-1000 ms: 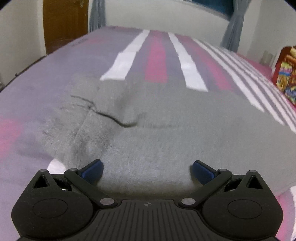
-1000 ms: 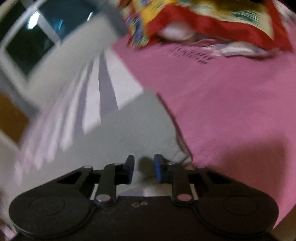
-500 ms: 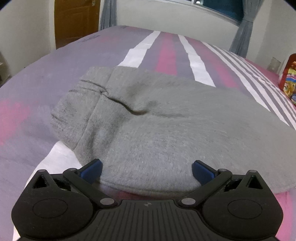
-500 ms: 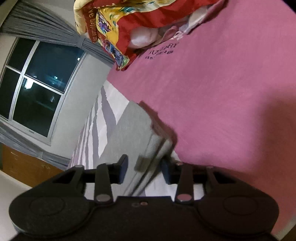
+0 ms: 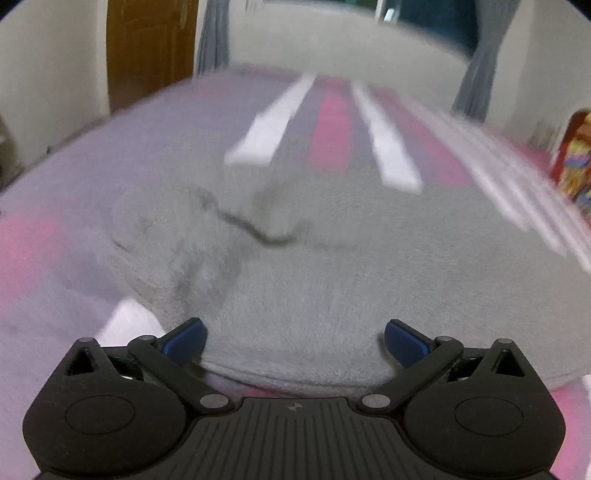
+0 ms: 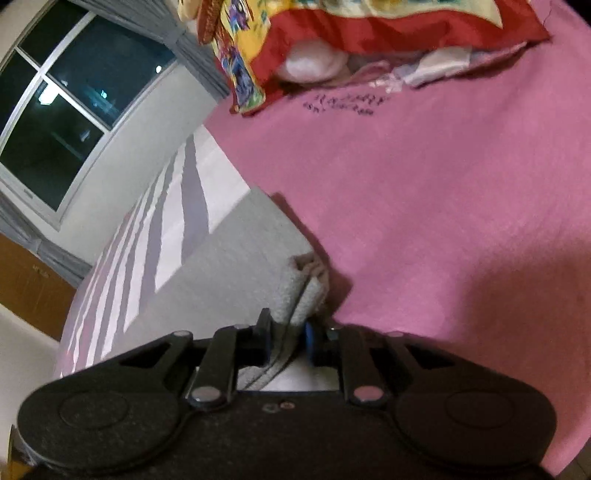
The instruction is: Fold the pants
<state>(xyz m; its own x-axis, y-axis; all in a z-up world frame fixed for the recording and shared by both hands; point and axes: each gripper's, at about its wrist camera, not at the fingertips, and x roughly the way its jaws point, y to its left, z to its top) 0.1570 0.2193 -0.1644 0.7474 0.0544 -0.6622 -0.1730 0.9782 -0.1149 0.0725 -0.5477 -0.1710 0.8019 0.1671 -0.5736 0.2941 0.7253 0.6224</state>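
Grey fleece pants (image 5: 332,277) lie spread on the striped bed, with a dark drawstring near their middle. My left gripper (image 5: 295,332) stands wide open at their near edge; the fabric's rim lies between the blue fingertips (image 5: 184,338) without being pinched. In the right wrist view the pants (image 6: 240,266) end in a stacked, layered edge. My right gripper (image 6: 286,332) is shut on that edge, its pads pressing the grey layers from both sides, close to the pink part of the bed sheet.
The bed sheet (image 5: 55,258) has pink, grey and white stripes; its right part is plain pink (image 6: 461,221). A red and yellow patterned pillow (image 6: 369,26) lies on other bedding at the far end. A window (image 6: 55,110), curtains and a wooden door (image 5: 147,48) stand beyond.
My right gripper's jaws have closed onto the pants' layered edge. The left view has blurred and the grey fabric has shifted in it; the left jaws stay wide.
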